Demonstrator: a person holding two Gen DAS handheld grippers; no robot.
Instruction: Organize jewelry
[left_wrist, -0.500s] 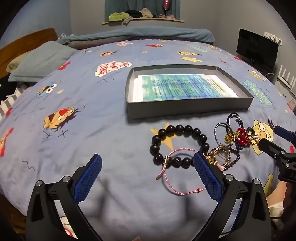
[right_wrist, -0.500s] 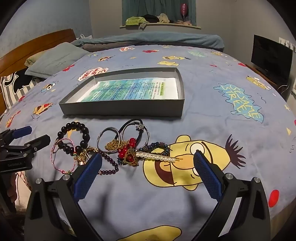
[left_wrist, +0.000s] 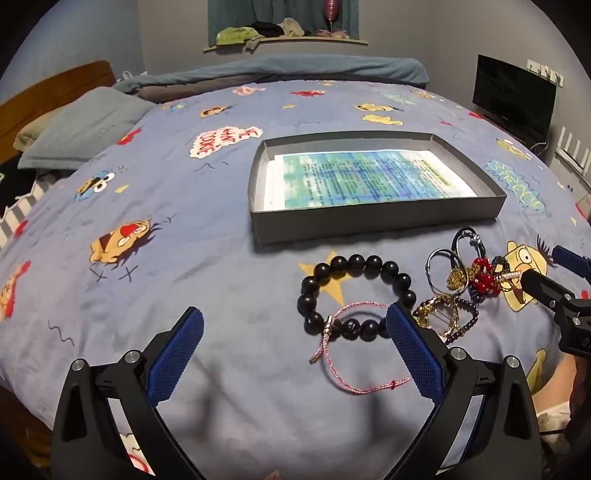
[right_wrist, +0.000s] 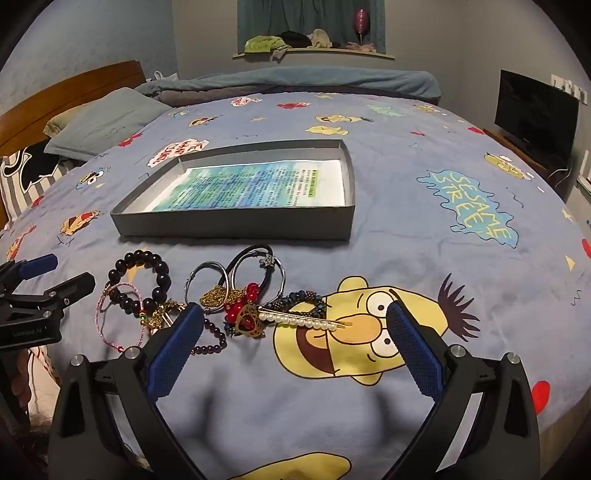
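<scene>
Hovering, left gripper: my left gripper hangs over the bedspread with its jaws spread wide and nothing between the pads; its blue pads sit low in front of the pile's left end.
Pink cord bracelet: the thin pink braided cord bracelet lies partly over the black round-bead bracelet; if I pinch either one, I judge the other may drag along with it.
Cord risk: the cord is flat on soft fabric, so my pads could bunch the blue cartoon-print bedspread instead of catching the cord.
Tangle, middle: silver hoop rings, a gold chain, red beads, a dark purple bead strand and a gold filigree pendant overlap; lifting one piece would likely pull up several and shake some loose short of the box.
Pearl hair clip: the long gold clip set with white pearls rests with one end on the pendant; a grip near one end could let it swing or slip.
Right gripper: my right gripper is also released, jaws wide, empty, hovering just before the clip.
Grey box: the shallow grey cardboard box sits beyond the pile, well apart from both grippers.
Box contents: only a printed blue-green paper sheet lying flat; no jewelry in it yet.
</scene>
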